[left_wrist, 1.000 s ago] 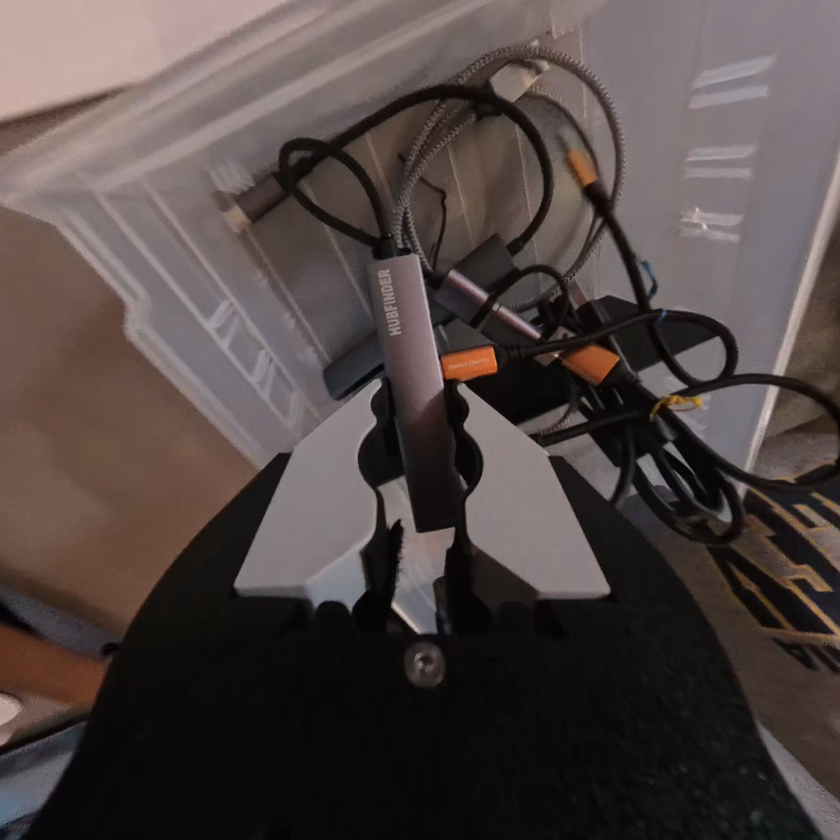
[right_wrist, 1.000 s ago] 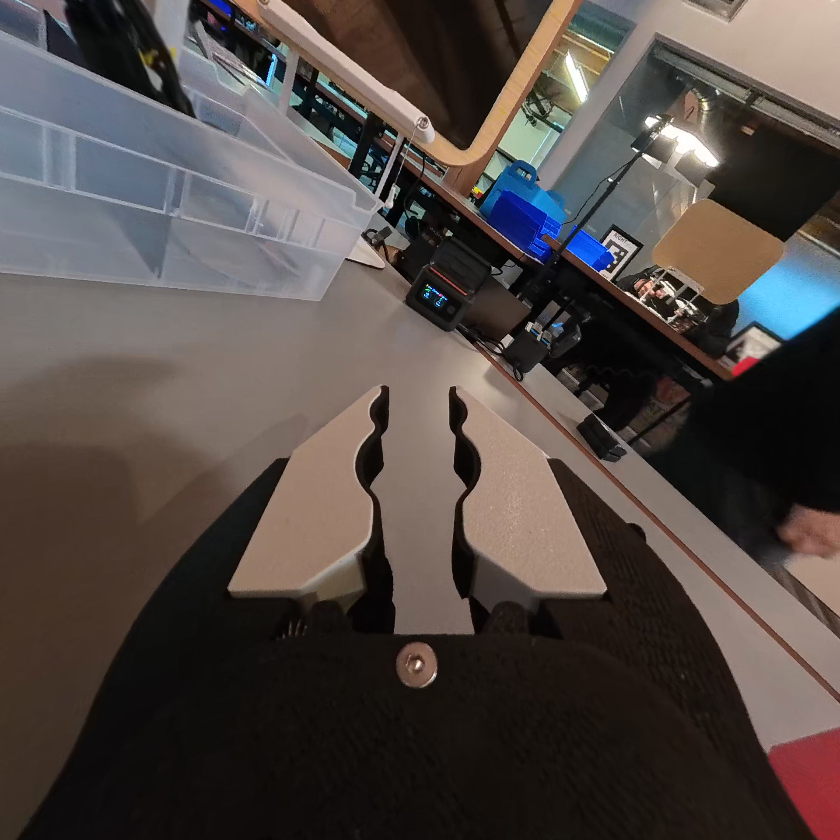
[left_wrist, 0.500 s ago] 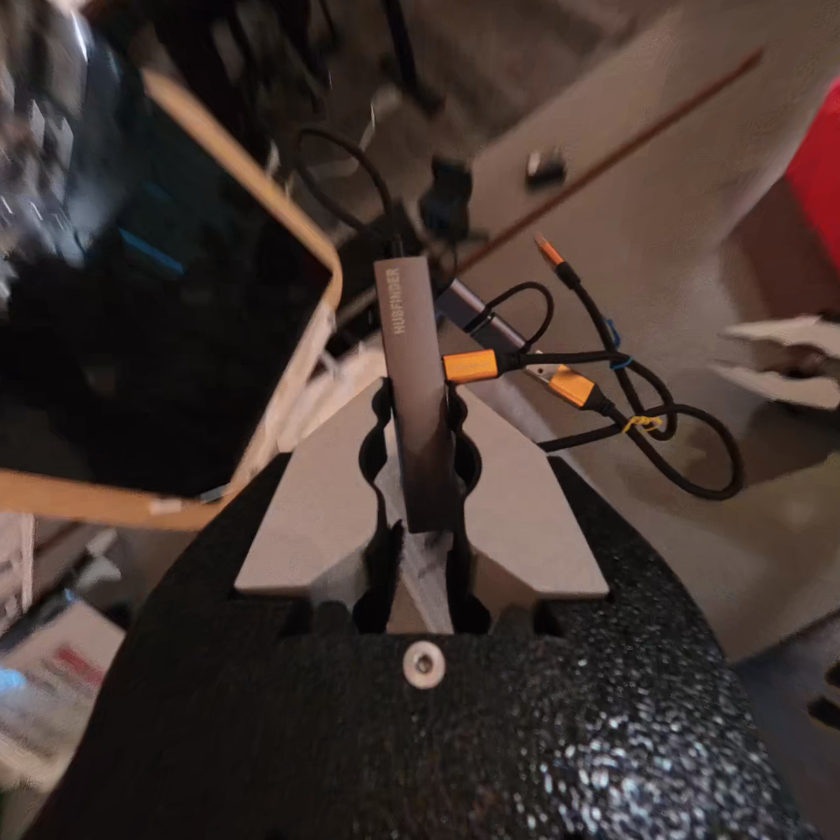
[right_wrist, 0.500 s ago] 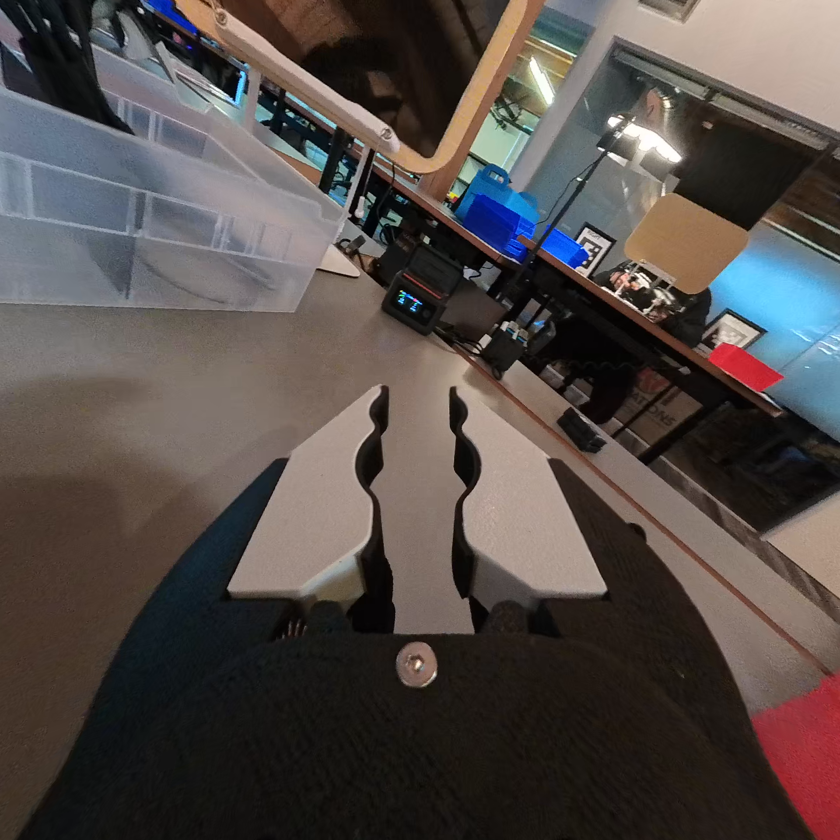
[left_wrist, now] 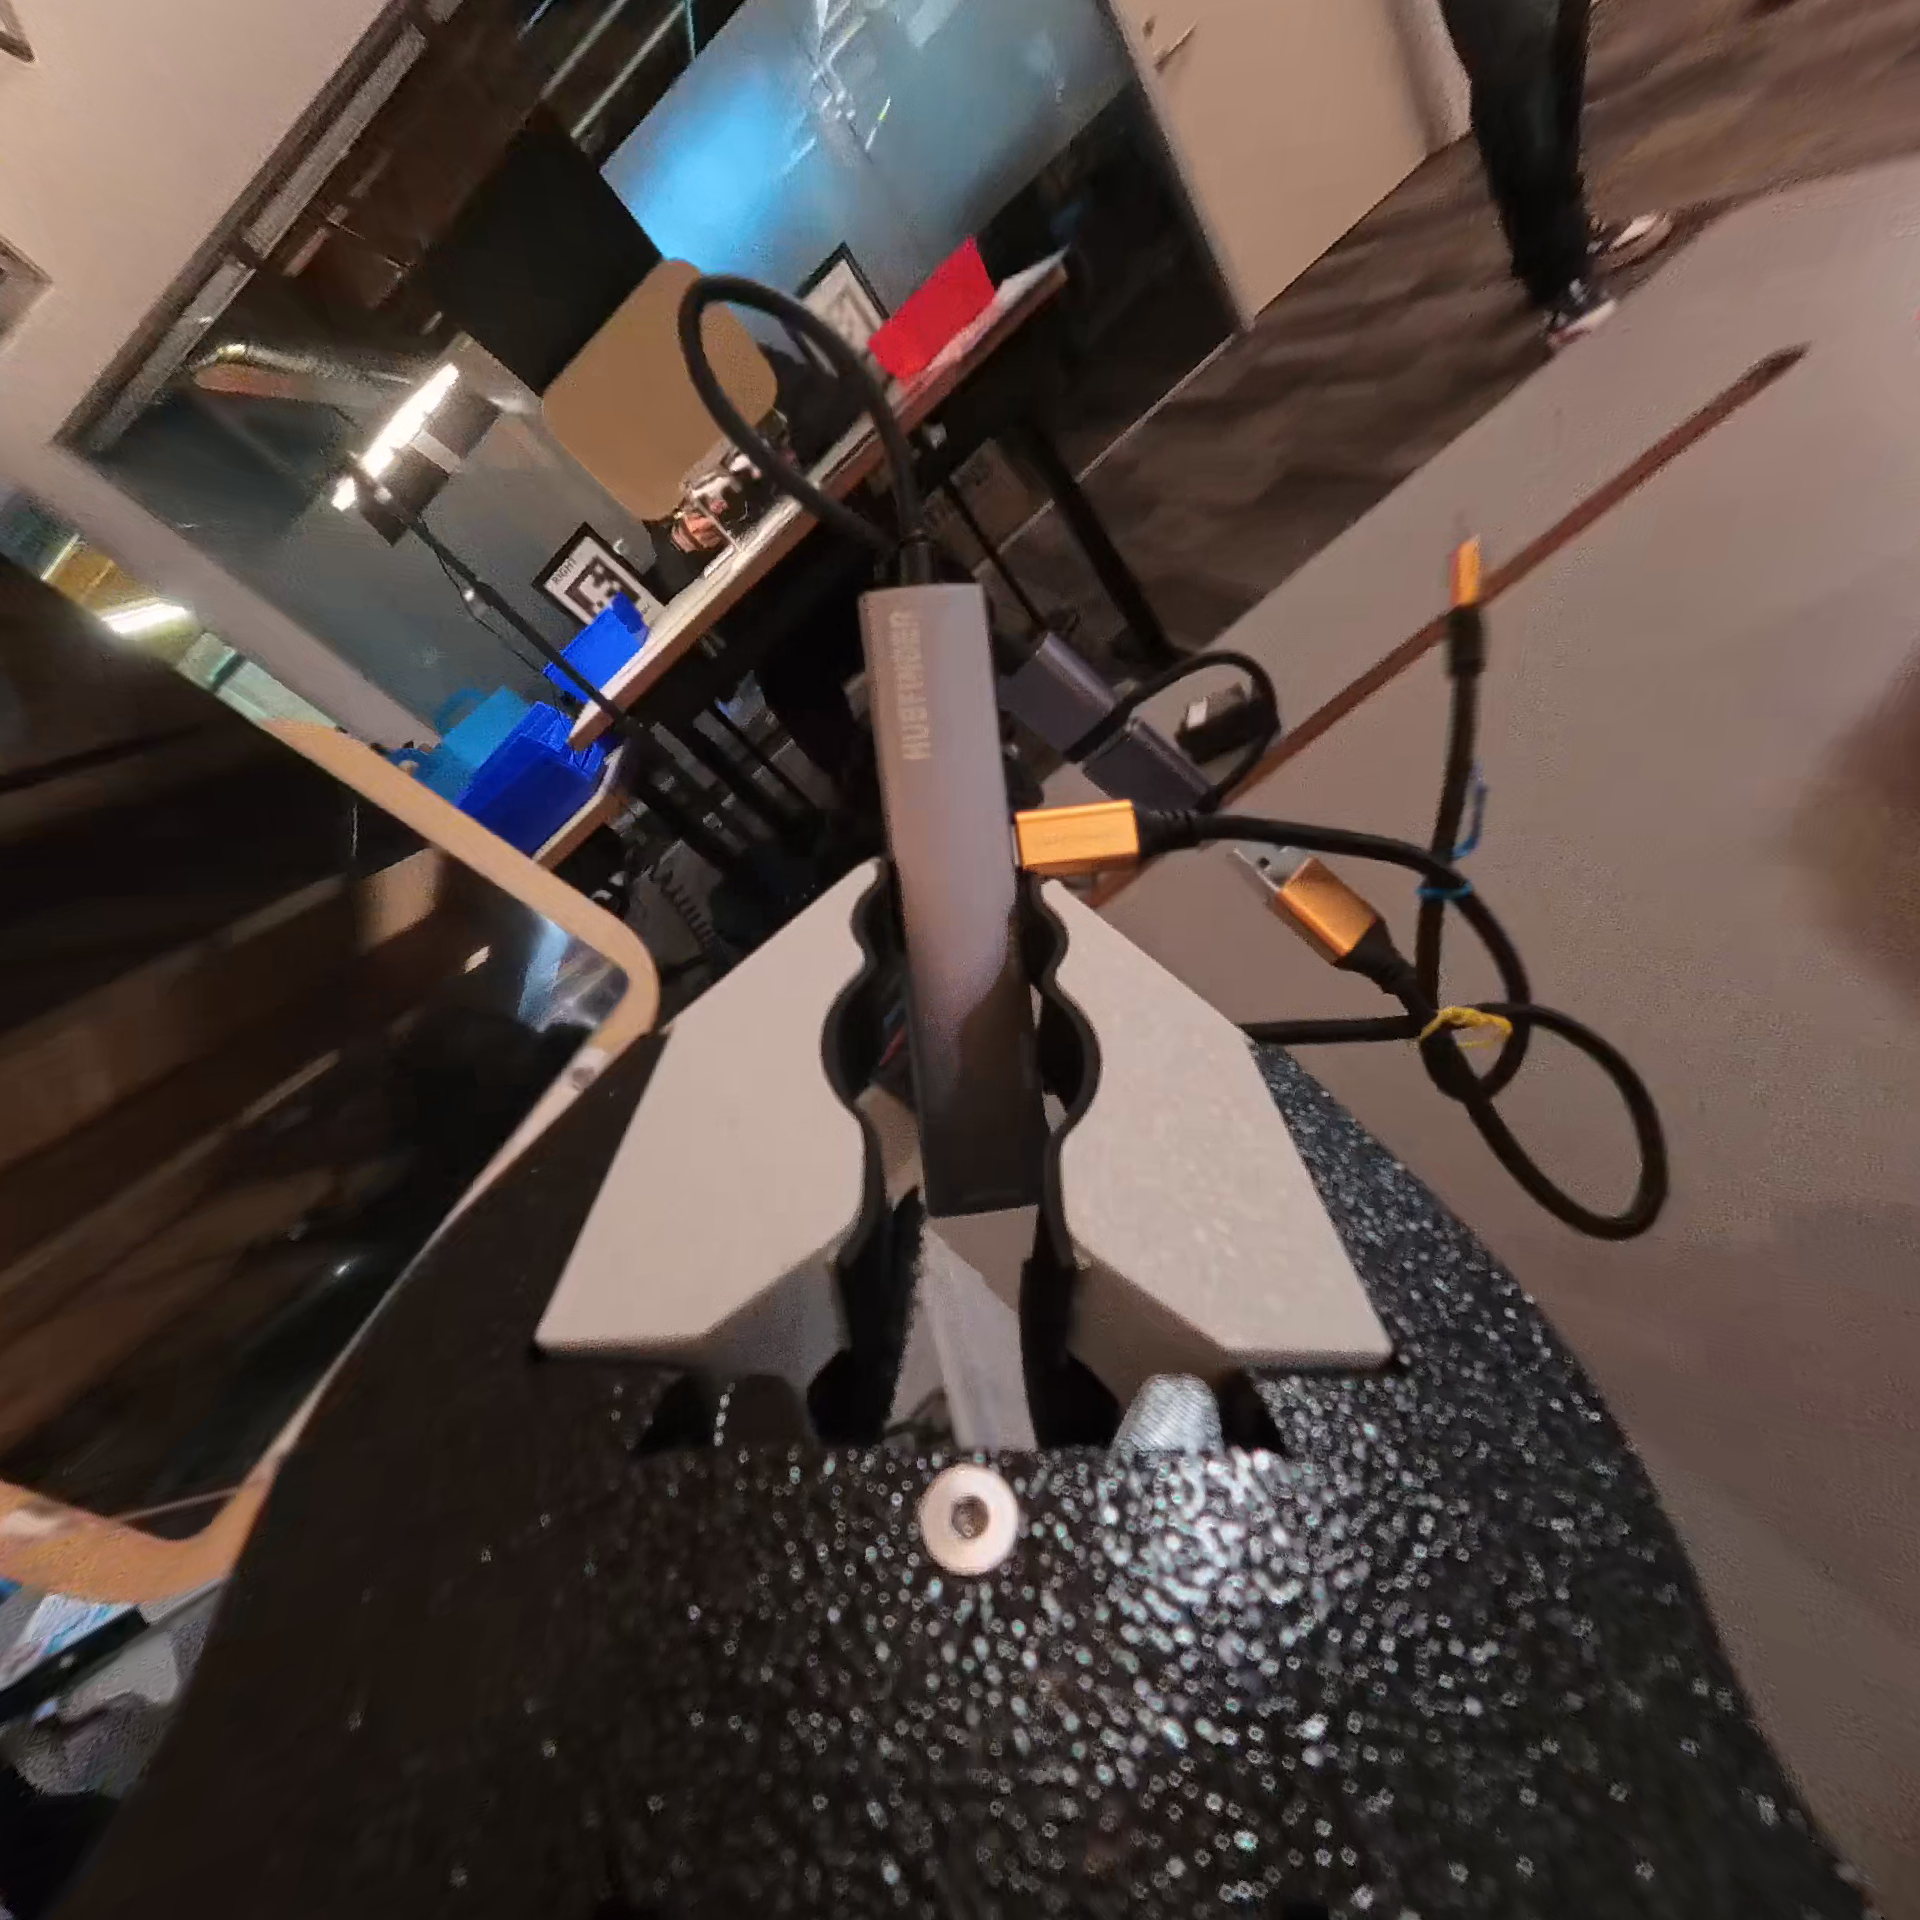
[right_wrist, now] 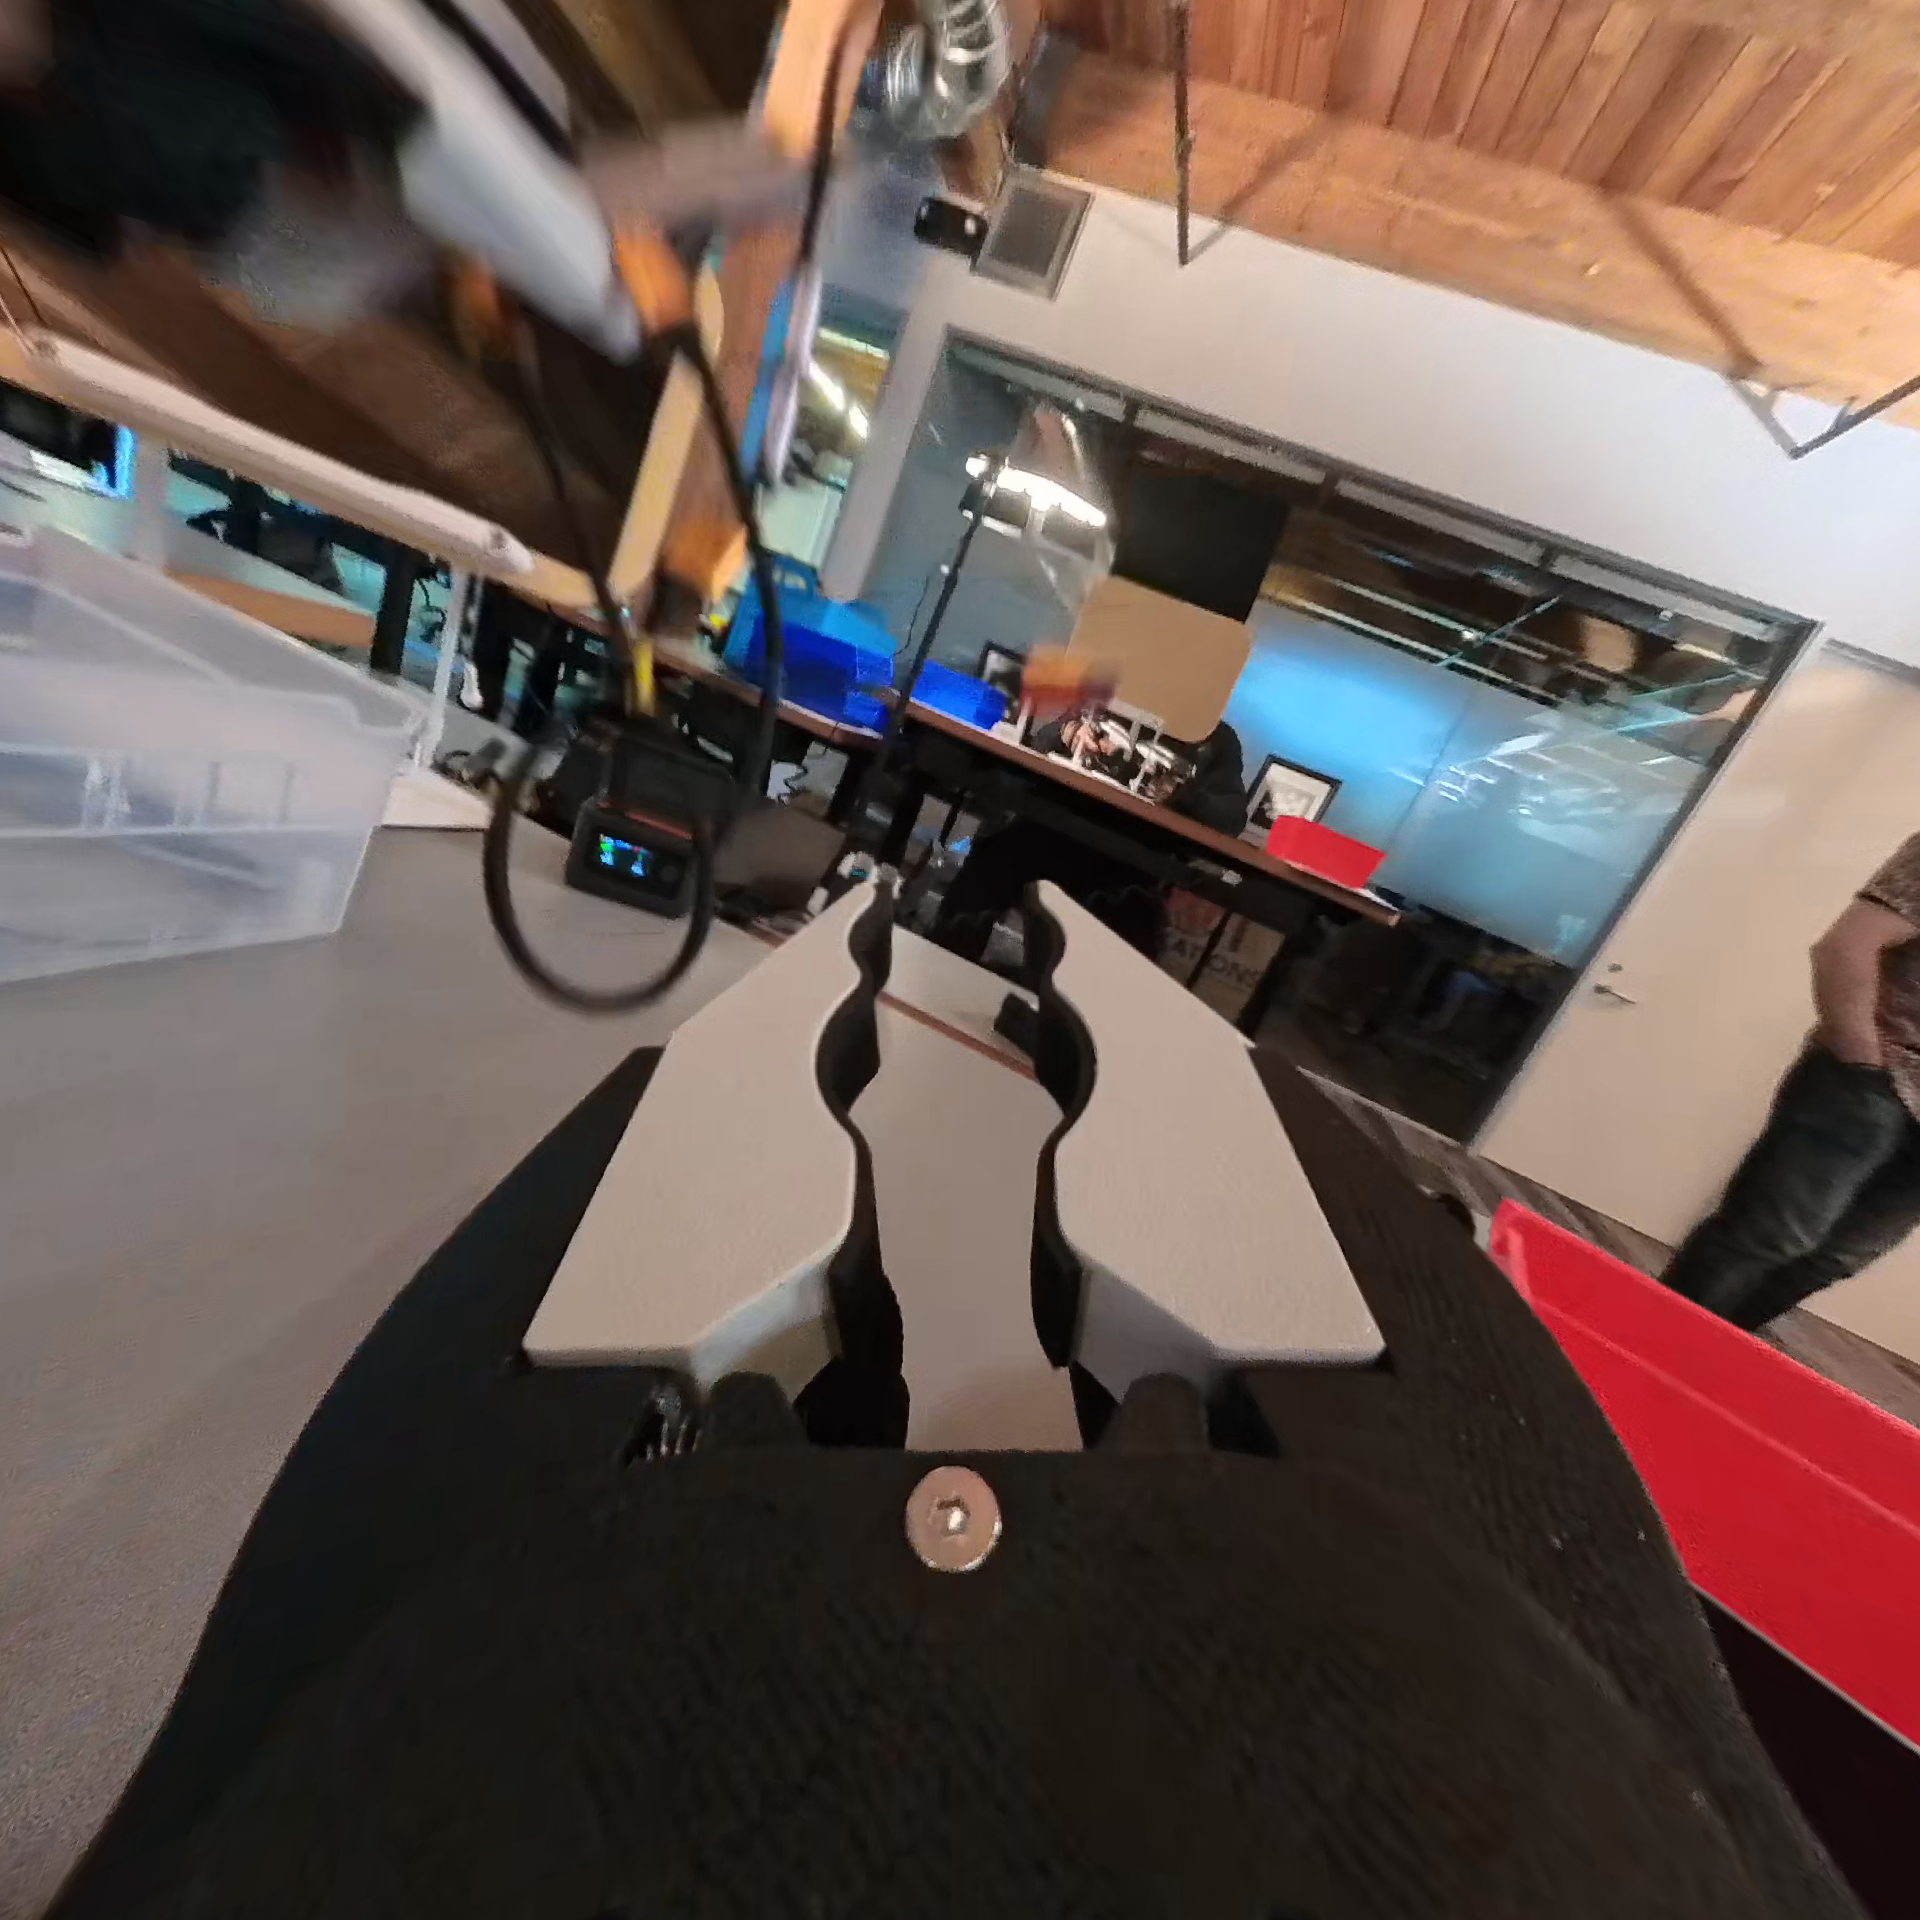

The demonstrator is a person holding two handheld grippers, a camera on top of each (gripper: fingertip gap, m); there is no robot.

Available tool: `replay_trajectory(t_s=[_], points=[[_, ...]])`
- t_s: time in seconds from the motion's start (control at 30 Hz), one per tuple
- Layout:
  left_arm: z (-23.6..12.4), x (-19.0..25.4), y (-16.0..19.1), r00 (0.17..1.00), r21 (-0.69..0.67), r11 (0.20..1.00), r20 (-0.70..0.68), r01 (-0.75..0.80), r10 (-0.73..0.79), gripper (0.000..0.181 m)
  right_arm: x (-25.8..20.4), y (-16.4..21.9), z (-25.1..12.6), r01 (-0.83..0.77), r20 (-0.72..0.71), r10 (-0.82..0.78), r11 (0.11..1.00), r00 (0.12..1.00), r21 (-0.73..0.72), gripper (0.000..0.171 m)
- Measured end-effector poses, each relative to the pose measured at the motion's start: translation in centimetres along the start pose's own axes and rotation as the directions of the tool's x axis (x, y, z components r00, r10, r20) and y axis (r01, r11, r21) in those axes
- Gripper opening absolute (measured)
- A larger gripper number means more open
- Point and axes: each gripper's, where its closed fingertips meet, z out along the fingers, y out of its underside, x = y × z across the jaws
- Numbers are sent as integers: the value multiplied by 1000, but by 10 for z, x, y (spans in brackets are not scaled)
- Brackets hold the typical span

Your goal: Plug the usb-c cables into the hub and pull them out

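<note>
Left hand-held gripper [left_wrist: 956, 935] was clamped on the grey hub [left_wrist: 951, 883], both white fingers [left_wrist: 727, 1164] pressed to its long sides; hub stood lengthwise between them, near end seated deep between the fingers, far end projecting past the tips, held clear above the table [left_wrist: 1714, 727]. One orange-shelled plug [left_wrist: 1075, 836] was seated in the hub's right side, its black cable [left_wrist: 1558, 1122] running right and hanging in a loop. A second orange plug [left_wrist: 1320, 914] hung free just right of it, not inserted, metal tip bare. A third small orange tip [left_wrist: 1467, 571] stood up farther right on the same cable bundle. A grey connector [left_wrist: 1101, 717] sat on the hub's right side beyond the orange one; whether it was seated could not be told. The hub's own black lead [left_wrist: 790, 416] arched from its far end. Right hand-held gripper [right_wrist: 956, 935] was empty, fingers [right_wrist: 1174, 1174] apart with table surface showing between them, low over the table [right_wrist: 208, 1143]. In the right wrist view the left hand-held gripper with its load appeared blurred at upper left, a black cable loop [right_wrist: 592, 914] dangling from it to just above the table. A clear plastic bin [right_wrist: 156, 790] stood on the table at far left, a small black device with a lit screen [right_wrist: 634, 852] beyond the loop, and a red bin [right_wrist: 1714, 1382] at near right.
</note>
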Motion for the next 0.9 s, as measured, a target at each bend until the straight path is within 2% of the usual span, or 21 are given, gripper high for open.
replay_trajectory(t_s=[0.1, 0.17, 0.23, 0.3, 0.37, 0.4, 0.57, 0.67, 0.77, 0.9], points=[[7, 35, 27, 1000, 14, 1000, -17, -11, 12, 22, -22, -27, -9, -66, 175, 41, 988, 984, 141, 24], [4, 53, 36, 999, 37, 999, -52, -11, 13, 22, -34, -44, -19, -197, 340, 118, 958, 933, 208, 14], [-4, 64, 37, 997, 86, 996, -76, -10, 16, 22, -38, -44, -18, -362, 472, 268, 924, 840, 120, 18], [-16, 73, 35, 994, 142, 990, -109, -13, 29, 22, -45, -42, -18, -497, 576, 410, 868, 707, -7, 22], [-30, 77, 32, 991, 194, 981, -125, -23, 48, 22, -52, -42, -20, -574, 638, 500, 812, 586, -108, 26], [-36, 78, 30, 989, 223, 974, -136, -28, 60, 22, -55, -42, -20, -587, 652, 517, 798, 554, -135, 26], [-53, 86, 26, 977, 329, 930, -74, -165, 200, 22, -76, -34, -23, -527, 684, 505, 825, 527, -204, 24], [-60, 91, 21, 961, 389, 885, -2, -255, 278, 22, -83, -21, -18, -482, 653, 502, 845, 567, -231, 25], [-64, 103, 18, 953, 438, 860, -25, -261, 302, 22, -88, -18, -18, -472, 661, 502, 847, 558, -245, 26], [-62, 109, 24, 954, 463, 859, -86, -217, 287, 22, -96, -17, -23, -431, 695, 461, 871, 551, -236, 7]])
